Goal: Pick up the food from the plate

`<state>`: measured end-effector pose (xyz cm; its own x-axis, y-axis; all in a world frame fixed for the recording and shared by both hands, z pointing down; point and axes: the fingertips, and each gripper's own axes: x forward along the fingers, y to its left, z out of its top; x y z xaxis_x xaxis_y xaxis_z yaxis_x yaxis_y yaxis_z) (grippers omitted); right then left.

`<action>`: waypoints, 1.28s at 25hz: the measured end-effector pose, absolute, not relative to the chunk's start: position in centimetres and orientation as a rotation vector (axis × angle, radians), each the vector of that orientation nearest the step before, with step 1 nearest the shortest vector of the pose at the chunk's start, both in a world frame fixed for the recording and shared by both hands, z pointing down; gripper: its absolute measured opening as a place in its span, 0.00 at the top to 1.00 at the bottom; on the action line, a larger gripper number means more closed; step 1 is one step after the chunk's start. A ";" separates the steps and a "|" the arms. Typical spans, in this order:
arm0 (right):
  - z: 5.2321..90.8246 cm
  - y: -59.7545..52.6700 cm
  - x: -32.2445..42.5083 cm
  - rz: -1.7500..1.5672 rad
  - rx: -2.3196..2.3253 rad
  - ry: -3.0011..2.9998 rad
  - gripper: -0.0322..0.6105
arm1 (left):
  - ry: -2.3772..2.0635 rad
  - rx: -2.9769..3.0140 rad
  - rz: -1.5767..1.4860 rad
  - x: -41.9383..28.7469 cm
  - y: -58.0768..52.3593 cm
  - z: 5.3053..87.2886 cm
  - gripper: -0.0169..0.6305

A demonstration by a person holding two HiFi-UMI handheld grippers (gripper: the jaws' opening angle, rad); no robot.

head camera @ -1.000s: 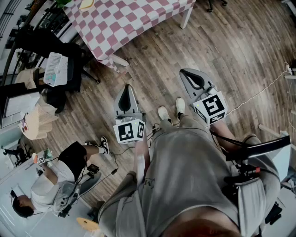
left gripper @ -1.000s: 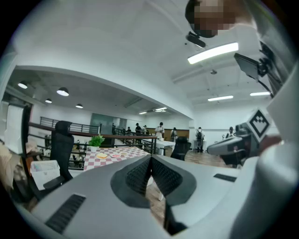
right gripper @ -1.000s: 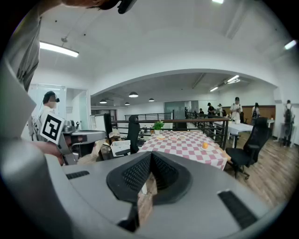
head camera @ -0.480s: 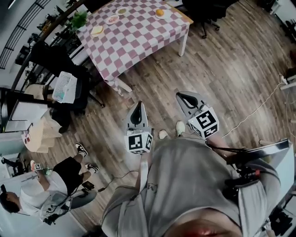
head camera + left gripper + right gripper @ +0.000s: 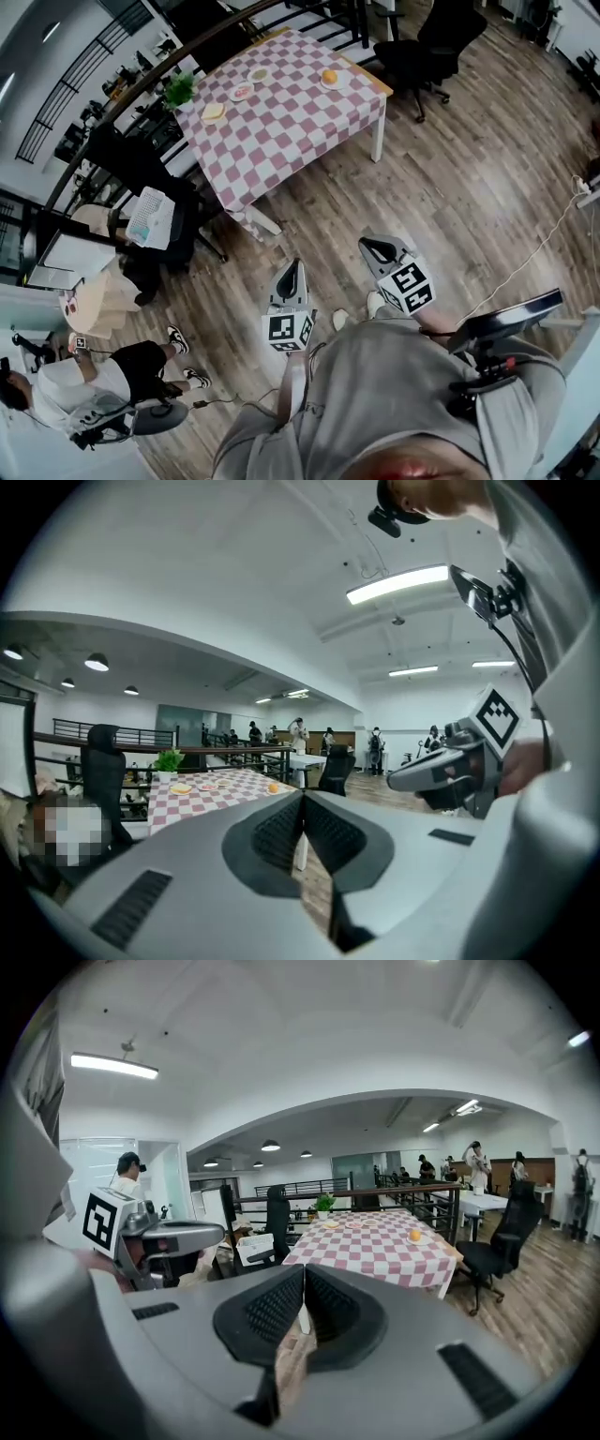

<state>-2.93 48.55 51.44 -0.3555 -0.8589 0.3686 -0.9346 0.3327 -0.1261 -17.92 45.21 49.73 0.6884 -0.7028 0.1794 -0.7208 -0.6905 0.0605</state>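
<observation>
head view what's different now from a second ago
The checkered table, cut off at the top edge before, now shows whole, with its plates of food. The left gripper and right gripper sit lower in the picture, still over the wooden floor and short of the table. Nothing was taken hold of or let go. Both grippers stay shut and empty, side by side.

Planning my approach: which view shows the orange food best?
Head view: orange food from above, at the edge of the table. Right gripper view shows it smaller, side-on; left gripper view, a tiny dot.
</observation>
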 end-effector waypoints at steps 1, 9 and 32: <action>51.5 48.6 -2.5 0.451 1.613 -2.364 0.93 | -1.209 2.738 0.202 -18.0 45.1 49.6 0.96; 51.2 44.7 0.8 0.329 1.615 -2.433 0.93 | -1.426 2.610 0.077 -16.1 45.0 48.5 0.96; 49.5 35.6 3.8 0.269 1.664 -2.400 0.93 | -1.329 2.713 0.056 -11.2 33.0 48.6 0.96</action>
